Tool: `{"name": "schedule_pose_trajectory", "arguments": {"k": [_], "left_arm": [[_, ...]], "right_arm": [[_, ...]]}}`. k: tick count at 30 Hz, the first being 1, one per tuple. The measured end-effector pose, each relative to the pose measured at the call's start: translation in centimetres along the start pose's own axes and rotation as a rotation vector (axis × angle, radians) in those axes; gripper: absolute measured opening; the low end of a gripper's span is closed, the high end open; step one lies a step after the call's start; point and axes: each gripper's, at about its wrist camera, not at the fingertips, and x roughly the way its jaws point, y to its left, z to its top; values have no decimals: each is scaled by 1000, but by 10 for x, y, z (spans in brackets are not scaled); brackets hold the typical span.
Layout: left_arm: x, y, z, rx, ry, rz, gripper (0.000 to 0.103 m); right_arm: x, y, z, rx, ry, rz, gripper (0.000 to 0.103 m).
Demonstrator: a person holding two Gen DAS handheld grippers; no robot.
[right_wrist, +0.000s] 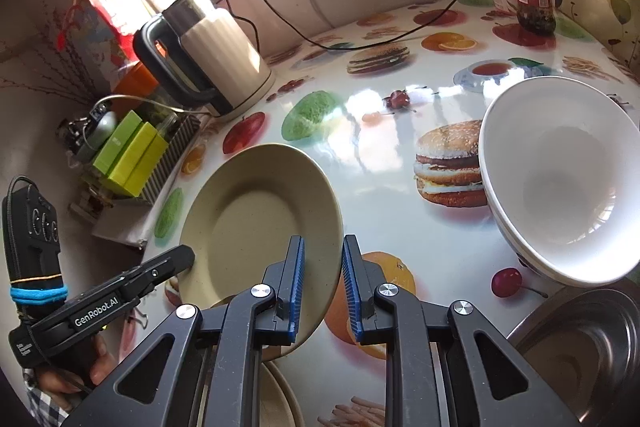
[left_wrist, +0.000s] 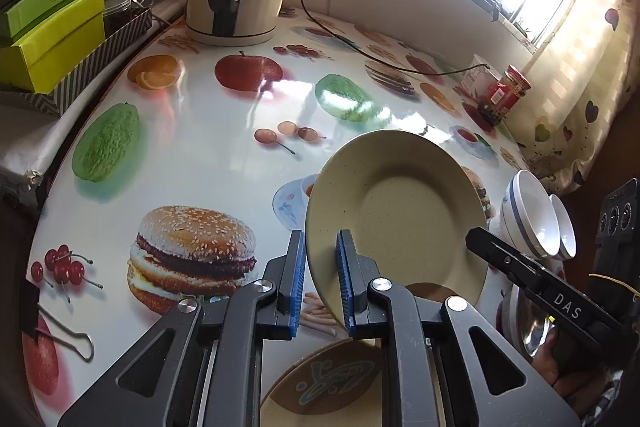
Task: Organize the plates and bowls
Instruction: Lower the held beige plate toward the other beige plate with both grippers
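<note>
Left wrist view: beige plate [left_wrist: 400,215] lifted off the worktop [left_wrist: 208,131], tilted, far rim up and away.
Left claw [left_wrist: 322,283]: clamped on the plate's near-left rim, pointing steeply down.
Right claw from here [left_wrist: 480,239]: tip at the plate's right rim; contact looks likely.
Below: patterned plate [left_wrist: 332,383] under the held one, apart from it.
Bowls: white stacked bowls [left_wrist: 536,215] to the right, tilted.

Right wrist view: same beige plate [right_wrist: 260,219] left of centre.
Right claw [right_wrist: 323,287]: nearly together; plate rim against left pad [right_wrist: 296,291], right pad's contact unclear.
Nearest: both hands share it.
White bowl [right_wrist: 560,179]: right, well apart.
</note>
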Motion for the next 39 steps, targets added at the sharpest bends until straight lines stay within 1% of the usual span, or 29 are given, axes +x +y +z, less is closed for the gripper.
{"name": "schedule_pose_trajectory", "arguments": {"k": [18,28,39], "left_arm": [[-37,1,-33,-20,-31,-6,16],[-52,4,-52,-30,-45,-4,16],[-61,11,-75,-55,-35,1,16]], "right_arm": [[-38,14,-26,-26,-18,27,19],[-51,22,-42,-43,-15,38,19],[-57,26,-61,-58,8,48,19]]}}
